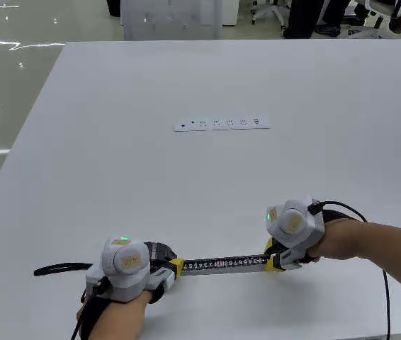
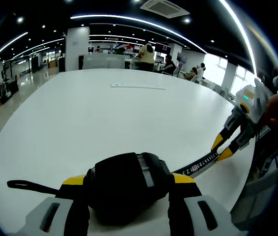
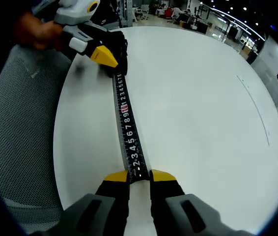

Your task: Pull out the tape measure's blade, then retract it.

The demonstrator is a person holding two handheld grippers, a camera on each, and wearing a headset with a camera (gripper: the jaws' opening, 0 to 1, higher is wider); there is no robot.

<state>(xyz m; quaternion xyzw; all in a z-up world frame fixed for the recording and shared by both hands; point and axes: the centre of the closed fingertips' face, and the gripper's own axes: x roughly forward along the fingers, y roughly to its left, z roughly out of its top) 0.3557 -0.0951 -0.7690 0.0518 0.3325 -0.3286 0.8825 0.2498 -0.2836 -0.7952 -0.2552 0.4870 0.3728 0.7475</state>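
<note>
A black tape measure case sits on the white table between the yellow-tipped fingers of my left gripper, which is shut on it; in the head view the case lies at the front left. Its dark, numbered blade runs out to the right along the table. My right gripper is shut on the blade's end, at the front right in the head view. A black wrist strap trails left from the case.
A white strip of paper with small marks lies at the table's middle. The table's front edge is close below the grippers. A grey mesh chair back stands beside the table.
</note>
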